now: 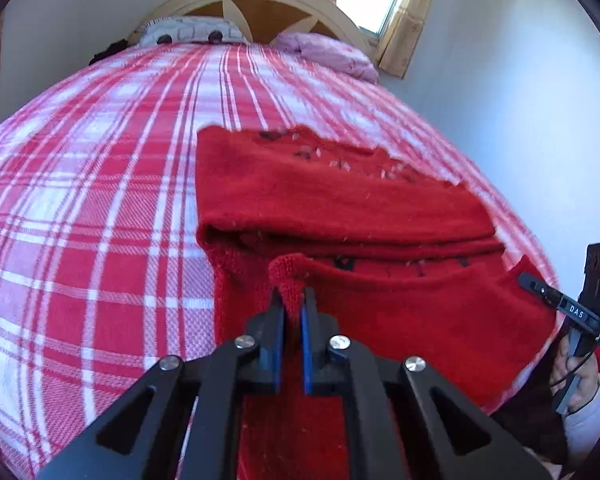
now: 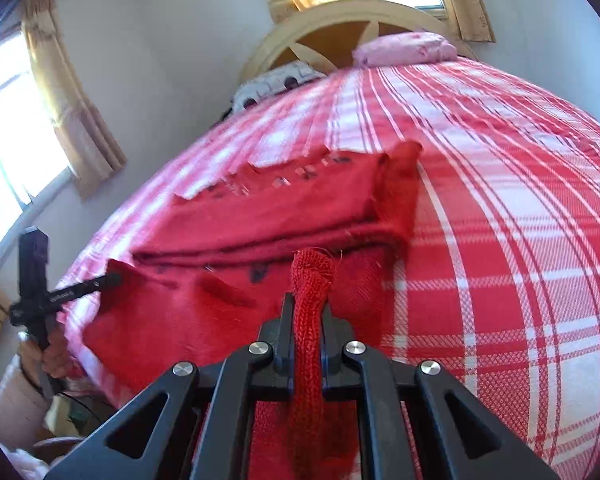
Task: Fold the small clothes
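Observation:
A red knitted garment [image 1: 340,200] with a dark pattern lies partly folded on the red and white checked bed cover [image 1: 100,200]. My left gripper [image 1: 293,296] is shut on the garment's near hem corner. In the right wrist view the same garment [image 2: 268,208] lies ahead, and my right gripper [image 2: 308,308] is shut on the ribbed near edge at the other corner. Each gripper shows in the other's view: the right one [image 1: 540,288] at the garment's right edge, the left one [image 2: 104,280] at its left edge. The near edge is lifted between them.
A patterned pillow [image 1: 188,32] and a pink pillow [image 1: 332,56] lie by the wooden headboard [image 1: 260,4]. Windows with yellow curtains [image 2: 68,96] line the walls. The bed cover stretches wide to the left [image 1: 60,240] and right [image 2: 520,240] of the garment.

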The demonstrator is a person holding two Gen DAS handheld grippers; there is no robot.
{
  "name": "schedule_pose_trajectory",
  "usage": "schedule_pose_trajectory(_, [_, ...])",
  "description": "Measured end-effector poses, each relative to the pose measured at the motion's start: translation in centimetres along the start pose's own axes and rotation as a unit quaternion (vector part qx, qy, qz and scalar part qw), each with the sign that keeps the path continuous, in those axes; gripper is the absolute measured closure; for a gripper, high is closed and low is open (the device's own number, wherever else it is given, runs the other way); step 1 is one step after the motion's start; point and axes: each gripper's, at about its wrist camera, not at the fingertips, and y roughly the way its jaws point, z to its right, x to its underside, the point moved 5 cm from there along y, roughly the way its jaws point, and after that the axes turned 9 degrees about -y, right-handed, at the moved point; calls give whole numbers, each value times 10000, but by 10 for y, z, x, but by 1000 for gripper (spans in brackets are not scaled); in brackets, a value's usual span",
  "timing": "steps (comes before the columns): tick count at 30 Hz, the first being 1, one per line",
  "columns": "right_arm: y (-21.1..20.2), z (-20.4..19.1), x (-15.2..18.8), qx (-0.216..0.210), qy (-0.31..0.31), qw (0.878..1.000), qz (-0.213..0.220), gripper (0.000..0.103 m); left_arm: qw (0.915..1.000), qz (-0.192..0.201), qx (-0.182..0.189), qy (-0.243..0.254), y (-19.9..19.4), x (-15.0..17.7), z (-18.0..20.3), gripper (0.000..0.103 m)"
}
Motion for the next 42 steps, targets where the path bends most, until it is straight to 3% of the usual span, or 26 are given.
schedule_pose_trajectory(5, [-22,-12,-36,-332,-121,9988,348,95,9992,375,95,-22,-28,-23,8,96])
schedule_pose_trajectory(10, [-21,-14,-80,-262,-498,9971,518,95,9982,601,47,-50,-31,-53,13,96])
schedule_pose_trajectory(16, [5,6,-136,-84,-660,9958,630,95,9963,778,-58,-365,-17,-101,5,96])
schedule_pose_trajectory(22, [64,45,-174,377,-480,9961,634,95,9953,787,-354,-445,27,-147,3,96])
schedule_pose_trajectory(26, [109,70,-177,789,-457,9950,419,95,9952,586,-628,-465,78,-165,-2,96])
schedule_pose_trajectory(33, [179,106,-147,1101,-244,9928,-403,95,9904,-63,-1263,-551,154,-152,-26,96])
schedule_pose_trajectory(39, [193,118,-134,1195,46,9887,-902,95,9863,-216,-1578,-434,158,-153,-25,83])
schedule_pose_trajectory(42, [182,120,-139,992,194,9899,-996,87,9811,-276,-1909,-133,150,-157,-21,69])
